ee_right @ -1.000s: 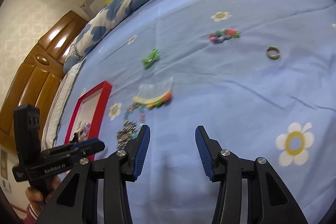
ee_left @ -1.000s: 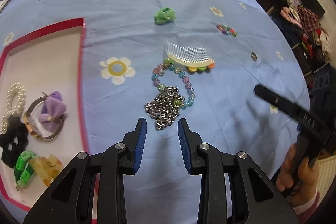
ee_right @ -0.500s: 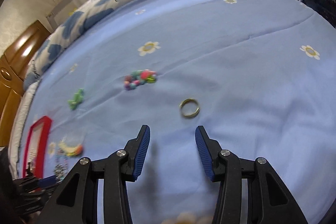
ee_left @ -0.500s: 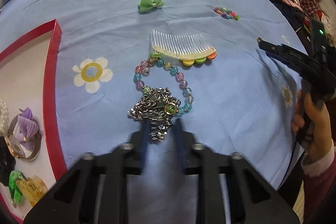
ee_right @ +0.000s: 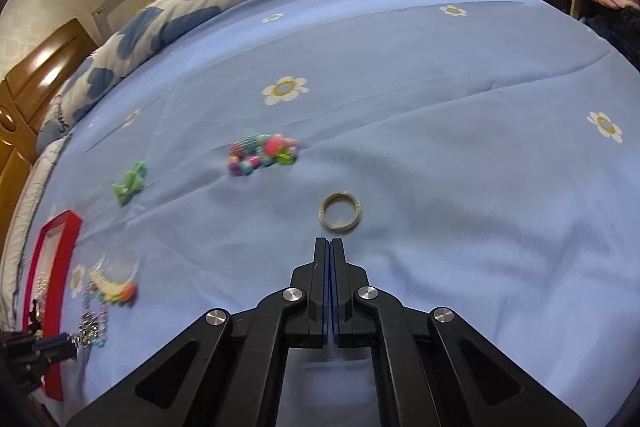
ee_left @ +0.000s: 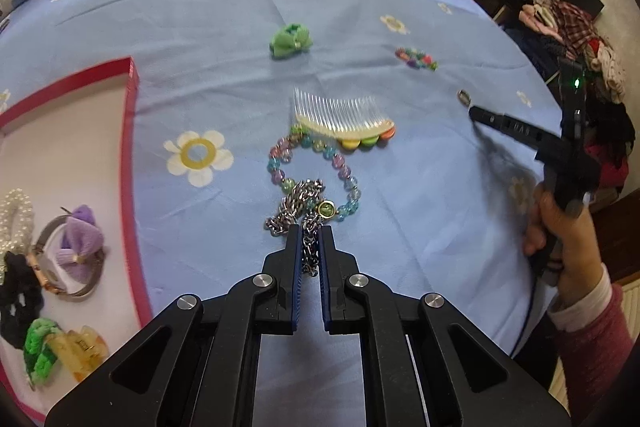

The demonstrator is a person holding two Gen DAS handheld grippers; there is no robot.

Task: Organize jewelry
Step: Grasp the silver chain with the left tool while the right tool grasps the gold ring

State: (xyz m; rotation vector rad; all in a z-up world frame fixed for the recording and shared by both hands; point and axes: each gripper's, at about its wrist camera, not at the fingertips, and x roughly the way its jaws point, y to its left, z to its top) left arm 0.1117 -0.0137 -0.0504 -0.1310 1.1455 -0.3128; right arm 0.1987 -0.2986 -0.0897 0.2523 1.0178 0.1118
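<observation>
Beaded bracelet (ee_left: pixel 316 167) tangles the clamped chain (ee_left: pixel 298 205) — comb (ee_left: pixel 344 121) just beyond.

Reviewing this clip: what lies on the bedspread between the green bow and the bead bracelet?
In the left wrist view, the clear hair comb lies between the green bow and the bead bracelet, its coloured edge against the bracelet's far side.

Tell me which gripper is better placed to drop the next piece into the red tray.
Left. The left gripper is shut on the silver chain, close beside the red tray. The right gripper is shut on nothing, short of the ring, farther away.
</observation>
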